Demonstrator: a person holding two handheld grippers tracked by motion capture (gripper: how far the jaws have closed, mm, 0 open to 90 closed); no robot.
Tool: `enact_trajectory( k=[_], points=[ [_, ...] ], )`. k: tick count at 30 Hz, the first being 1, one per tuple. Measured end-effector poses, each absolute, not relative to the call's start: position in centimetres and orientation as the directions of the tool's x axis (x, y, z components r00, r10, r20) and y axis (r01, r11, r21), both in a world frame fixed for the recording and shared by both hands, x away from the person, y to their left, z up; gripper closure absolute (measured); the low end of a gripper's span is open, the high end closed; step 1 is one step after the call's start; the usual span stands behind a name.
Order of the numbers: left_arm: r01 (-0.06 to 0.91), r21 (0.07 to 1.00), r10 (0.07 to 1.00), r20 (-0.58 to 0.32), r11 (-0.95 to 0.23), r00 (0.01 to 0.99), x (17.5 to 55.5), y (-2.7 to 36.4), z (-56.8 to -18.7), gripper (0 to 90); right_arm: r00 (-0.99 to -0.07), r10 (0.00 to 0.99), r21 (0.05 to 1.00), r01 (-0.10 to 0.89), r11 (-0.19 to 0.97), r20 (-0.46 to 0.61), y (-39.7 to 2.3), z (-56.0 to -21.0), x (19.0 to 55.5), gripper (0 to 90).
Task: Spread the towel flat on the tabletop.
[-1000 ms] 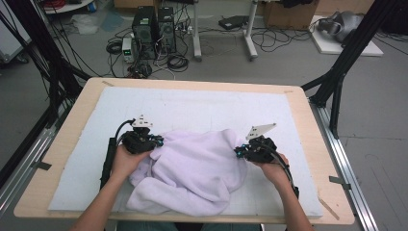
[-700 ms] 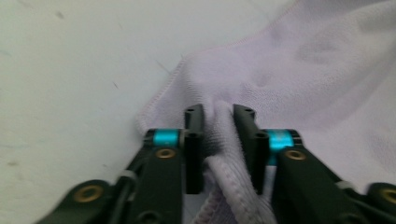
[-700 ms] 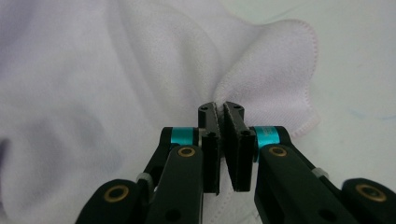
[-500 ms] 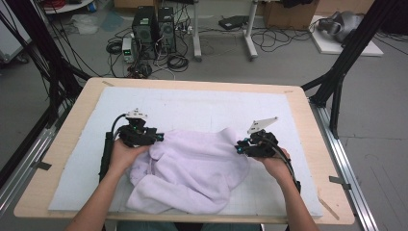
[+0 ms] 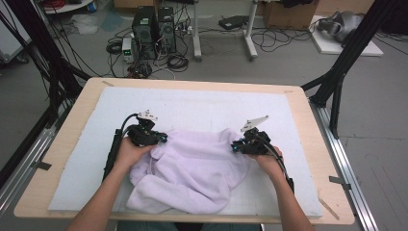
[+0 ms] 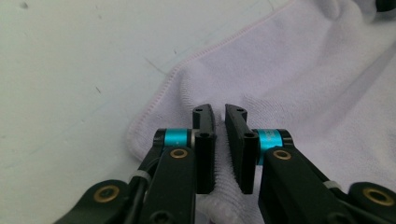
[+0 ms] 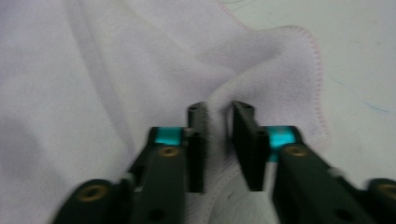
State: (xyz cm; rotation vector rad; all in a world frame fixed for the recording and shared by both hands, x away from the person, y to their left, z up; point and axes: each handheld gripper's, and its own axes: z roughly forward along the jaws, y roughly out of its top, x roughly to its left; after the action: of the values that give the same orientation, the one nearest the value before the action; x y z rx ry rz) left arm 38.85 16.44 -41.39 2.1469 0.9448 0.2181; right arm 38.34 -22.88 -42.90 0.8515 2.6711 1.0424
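A pale lilac towel [image 5: 192, 168] lies crumpled on the white pad, bunched toward the near edge. My left gripper [image 5: 161, 138] sits at the towel's far left corner. In the left gripper view its jaws [image 6: 219, 112] have just been closing and now pinch a fold of the towel [image 6: 303, 79] near the hemmed edge. At the far right corner my right gripper [image 5: 234, 147] does the same. In the right gripper view those jaws [image 7: 219, 108] have just been closing too, with a raised ridge of towel [image 7: 116, 60] squeezed between them.
The white pad [image 5: 202, 103] covers a wooden table [image 5: 72, 130]. Black frame legs [image 5: 346, 62] stand at the table's right and left. On the floor beyond are computer towers [image 5: 154, 24] and loose cables.
Both hands have shifted slightly along the towel's far edge and sunk a little. The cloth between the two grippers is bunched differently.
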Motion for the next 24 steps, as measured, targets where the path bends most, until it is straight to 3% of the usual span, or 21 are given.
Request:
enact_trajectory(
  k=[8,12,16,17,18,19,20,24],
  points=[
    [0.532,0.778,0.719,-0.155,-0.333,0.677,38.6,17.9,-39.8,84.0,-0.832,0.553,0.702,0.417,0.577,0.039,-23.3,-40.5,38.1,85.7],
    [0.506,0.796,0.733,-0.121,-0.33,0.669,39.4,17.8,-38.1,84.0,-0.832,0.555,0.691,0.398,0.603,-0.005,-23.0,-38.0,39.2,86.1],
    [0.441,0.834,0.774,-0.027,-0.331,0.632,42.2,17.2,-34.1,83.7,-0.801,0.595,0.704,0.384,0.597,-0.068,-23.1,-35.1,41.1,86.2],
    [0.418,0.846,0.798,0.015,-0.332,0.602,43.2,17.0,-33.0,74.1,-0.763,0.642,0.746,0.387,0.542,-0.07,-23.2,-32.7,43.1,85.2],
    [0.418,0.845,0.829,0.051,-0.333,0.557,44.2,16.9,-32.0,74.1,-0.763,0.642,0.746,0.387,0.542,-0.07,-23.2,-32.7,43.1,85.2],
    [0.449,0.838,0.856,0.04,-0.309,0.515,45.1,16.9,-31.3,62.9,-0.736,0.673,0.766,0.389,0.511,-0.075,-23.3,-31.8,44.0,78.9],
    [0.455,0.839,0.855,0.022,-0.298,0.518,45.3,17.0,-31.1,58.1,-0.685,0.725,0.797,0.394,0.457,-0.077,-23.2,-30.8,45.1,66.7],
    [0.455,0.827,0.833,0.031,-0.332,0.552,44.7,17.2,-32.2,54.4,-0.708,0.703,0.779,0.402,0.482,-0.07,-22.4,-31.8,45.2,60.7]
  ],
)
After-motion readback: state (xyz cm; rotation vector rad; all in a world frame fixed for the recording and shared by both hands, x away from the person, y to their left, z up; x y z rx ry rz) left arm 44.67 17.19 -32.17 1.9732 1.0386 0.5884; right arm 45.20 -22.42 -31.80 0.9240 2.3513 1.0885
